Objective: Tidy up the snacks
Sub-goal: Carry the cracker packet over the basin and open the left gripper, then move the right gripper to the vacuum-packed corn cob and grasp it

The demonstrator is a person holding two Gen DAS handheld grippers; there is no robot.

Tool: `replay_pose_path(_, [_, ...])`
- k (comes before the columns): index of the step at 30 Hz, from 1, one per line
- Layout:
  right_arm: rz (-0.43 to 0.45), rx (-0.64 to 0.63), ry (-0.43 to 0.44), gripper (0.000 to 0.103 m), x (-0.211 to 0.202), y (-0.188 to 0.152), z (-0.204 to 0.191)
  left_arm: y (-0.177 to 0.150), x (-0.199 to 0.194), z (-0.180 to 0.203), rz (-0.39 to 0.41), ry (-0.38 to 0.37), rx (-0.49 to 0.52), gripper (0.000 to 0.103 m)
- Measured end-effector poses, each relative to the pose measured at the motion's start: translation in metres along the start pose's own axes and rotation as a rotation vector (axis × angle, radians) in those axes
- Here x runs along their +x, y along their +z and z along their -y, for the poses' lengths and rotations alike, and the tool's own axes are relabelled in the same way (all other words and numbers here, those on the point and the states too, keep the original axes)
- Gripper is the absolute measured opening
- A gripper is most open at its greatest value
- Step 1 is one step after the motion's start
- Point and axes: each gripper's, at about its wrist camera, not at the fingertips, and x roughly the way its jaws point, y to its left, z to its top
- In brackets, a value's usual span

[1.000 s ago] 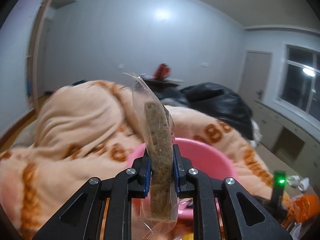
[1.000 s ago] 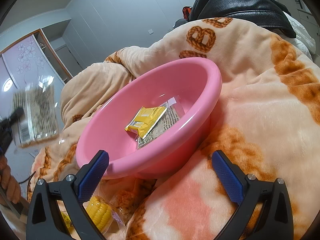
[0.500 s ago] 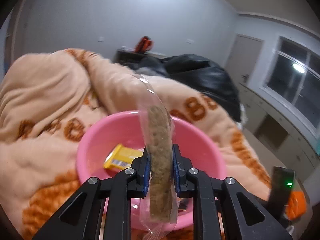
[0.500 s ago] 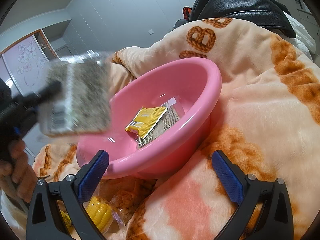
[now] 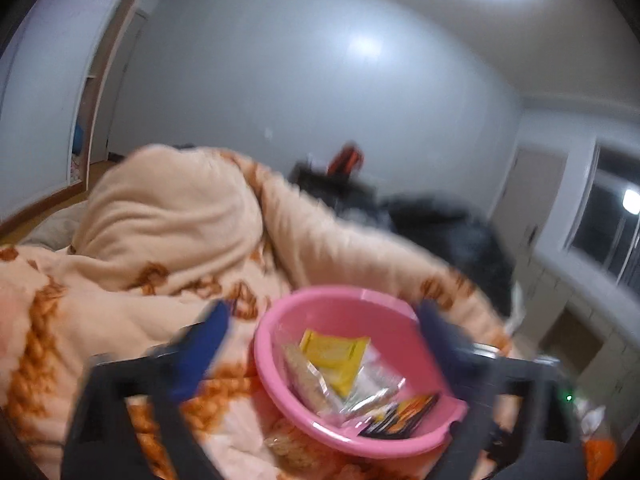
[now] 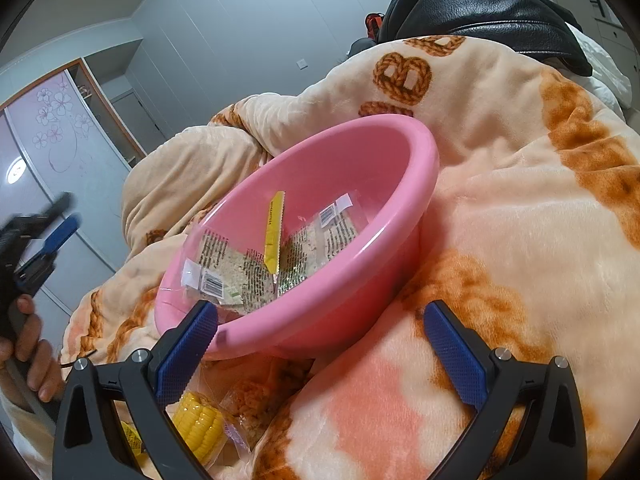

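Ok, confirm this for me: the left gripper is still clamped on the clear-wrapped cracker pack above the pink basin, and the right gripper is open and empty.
Wrong on the left gripper: its jaws have just opened wide and hold nothing. The clear-wrapped cracker pack now lies inside the pink basin, as the right wrist view shows. The rest stands: the right gripper is open and empty.

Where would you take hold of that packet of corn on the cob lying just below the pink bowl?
Probably across the middle of the corn cob, coming down from above with the open right gripper that hangs near it. The cob lies flat on the blanket in a clear wrapper, so its rounded sides give the pads firm faces; the wrapper's loose edges would likely slip.
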Motion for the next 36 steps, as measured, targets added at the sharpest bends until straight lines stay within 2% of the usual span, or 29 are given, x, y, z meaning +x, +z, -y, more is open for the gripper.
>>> replay_pose_path(1, [0.000, 0.000, 0.000, 0.103, 0.000, 0.000, 0.000, 0.001, -0.016, -0.007, 0.046, -0.003, -0.015, 0.103])
replay_pose_path(2, [0.000, 0.000, 0.000, 0.103, 0.000, 0.000, 0.000, 0.002, -0.025, -0.012, 0.055, 0.021, -0.009, 0.103])
replay_pose_path(4, [-0.001, 0.000, -0.001, 0.103, 0.000, 0.000, 0.000, 0.002, -0.034, -0.022, 0.035, 0.110, 0.010, 0.103])
replay_pose_path(6, [-0.002, -0.001, -0.003, 0.103, 0.000, 0.000, 0.000, -0.005, -0.029, -0.033, -0.029, 0.218, 0.041, 0.103])
replay_pose_path(9, [-0.002, -0.002, -0.002, 0.103, 0.000, 0.000, -0.001, -0.027, 0.001, -0.056, -0.155, 0.349, 0.091, 0.103])
replay_pose_path(11, [-0.002, -0.001, -0.001, 0.103, -0.001, 0.000, 0.000, -0.044, 0.022, -0.071, -0.244, 0.396, 0.088, 0.102])
replay_pose_path(12, [-0.002, -0.001, -0.002, 0.103, 0.000, 0.000, -0.001, -0.054, 0.033, -0.081, -0.313, 0.409, 0.055, 0.102])
replay_pose_path(13, [-0.002, -0.001, -0.002, 0.103, 0.000, 0.001, -0.002, -0.064, 0.049, -0.099, -0.424, 0.407, -0.017, 0.102])
replay_pose_path(14, [-0.002, -0.002, -0.002, 0.103, 0.000, 0.001, -0.002, -0.071, 0.057, -0.112, -0.492, 0.409, -0.075, 0.102])
replay_pose_path(16, [-0.001, -0.002, -0.001, 0.103, -0.001, 0.001, -0.002, -0.084, 0.066, -0.134, -0.569, 0.414, -0.178, 0.102])
replay_pose_path(18, [0.003, -0.003, 0.006, 0.103, -0.002, 0.001, -0.002, -0.088, 0.067, -0.146, -0.577, 0.383, -0.243, 0.102])
replay_pose_path(20, [0.003, -0.009, 0.015, 0.103, -0.004, 0.002, -0.003, -0.086, 0.060, -0.148, -0.551, 0.361, -0.270, 0.102])
replay_pose_path(25, [0.005, -0.054, 0.068, 0.103, -0.015, 0.000, -0.011, -0.088, 0.061, -0.141, -0.573, 0.386, -0.231, 0.102])
replay_pose_path(28, [-0.005, -0.070, 0.150, 0.103, -0.022, -0.003, -0.018, -0.088, 0.064, -0.142, -0.574, 0.384, -0.233, 0.102])
replay_pose_path(31, [-0.052, -0.093, 0.257, 0.103, -0.022, -0.008, -0.028, -0.088, 0.064, -0.144, -0.574, 0.382, -0.234, 0.102])
replay_pose_path(34, [-0.108, -0.176, 0.348, 0.103, -0.022, -0.016, -0.048, -0.088, 0.063, -0.146, -0.574, 0.382, -0.235, 0.102])
replay_pose_path(36, [-0.146, -0.253, 0.363, 0.103, -0.019, -0.023, -0.065, -0.088, 0.064, -0.145, -0.574, 0.382, -0.235, 0.102])
